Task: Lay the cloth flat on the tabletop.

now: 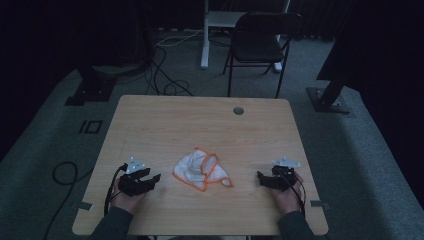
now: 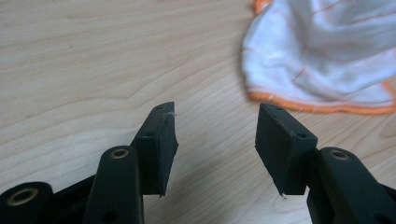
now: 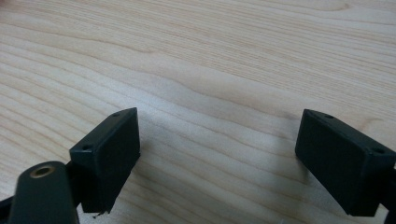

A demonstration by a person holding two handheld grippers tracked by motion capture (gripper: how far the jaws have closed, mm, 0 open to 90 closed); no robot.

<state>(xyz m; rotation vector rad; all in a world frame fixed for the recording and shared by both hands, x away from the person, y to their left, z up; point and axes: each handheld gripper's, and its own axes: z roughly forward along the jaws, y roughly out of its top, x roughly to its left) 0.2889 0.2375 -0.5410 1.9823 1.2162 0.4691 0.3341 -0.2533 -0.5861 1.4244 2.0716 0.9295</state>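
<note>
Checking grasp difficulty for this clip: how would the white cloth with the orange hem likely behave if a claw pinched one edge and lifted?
The cloth lies crumpled in soft folds, so it would probably hang limp and unfold rather than keep its shape. It looks thin, so likely light. Pushed across the smooth wooden table, it would probably bunch up rather than slide as one piece.

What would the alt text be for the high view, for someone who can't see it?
A crumpled white cloth with orange edging lies on a wooden table, between the left gripper and right gripper, both open and empty. A black chair stands behind.
</note>
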